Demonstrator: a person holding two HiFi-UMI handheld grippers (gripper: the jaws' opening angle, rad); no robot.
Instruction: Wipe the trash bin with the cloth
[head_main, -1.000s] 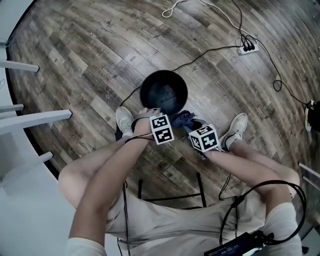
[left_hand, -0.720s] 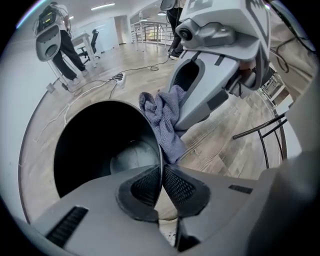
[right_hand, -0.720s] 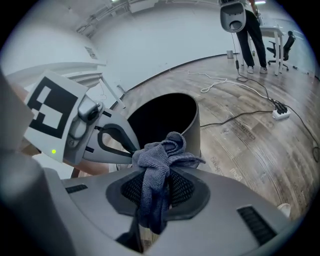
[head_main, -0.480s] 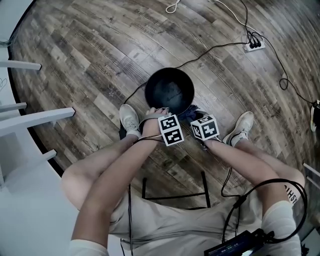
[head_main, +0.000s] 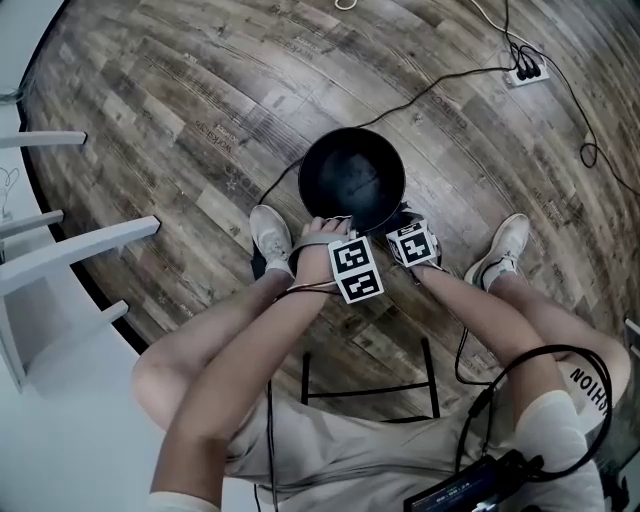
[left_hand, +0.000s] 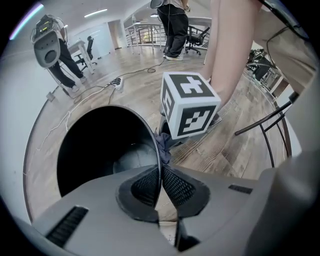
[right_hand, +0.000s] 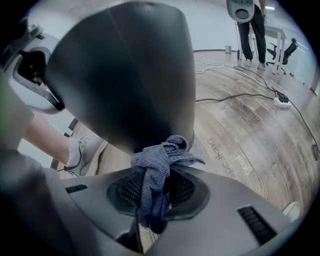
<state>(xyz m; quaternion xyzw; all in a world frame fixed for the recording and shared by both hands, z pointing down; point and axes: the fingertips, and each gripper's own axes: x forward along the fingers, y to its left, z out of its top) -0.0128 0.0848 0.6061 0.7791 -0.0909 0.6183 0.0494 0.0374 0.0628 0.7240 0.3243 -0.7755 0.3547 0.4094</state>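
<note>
- Bracing is the left gripper's (left_hand: 161, 182) job: its jaws are pinched shut on the thin rim of the trash bin (left_hand: 150, 131), one pad inside and one outside, which I judge is meant to stop the light bin sliding or tipping under the wiping pressure.
- The right gripper (right_hand: 155, 189) is clamped on a bunched grey-blue cloth (right_hand: 161, 159), with the wad pushed against the bin's dark outer wall low down, so the wiping is on the outside.
- From the head view, the bin stands upright on the floor between the person's two shoes, with both grippers at its near side.
- The wood-plank floor (head_main: 200, 120) looks smooth and hard, so the bin could skid.
- A black cable (head_main: 450, 85) runs from the bin's far side to a power strip (head_main: 527, 72); a white furniture frame (head_main: 80, 250) stands well apart on the left.
</note>
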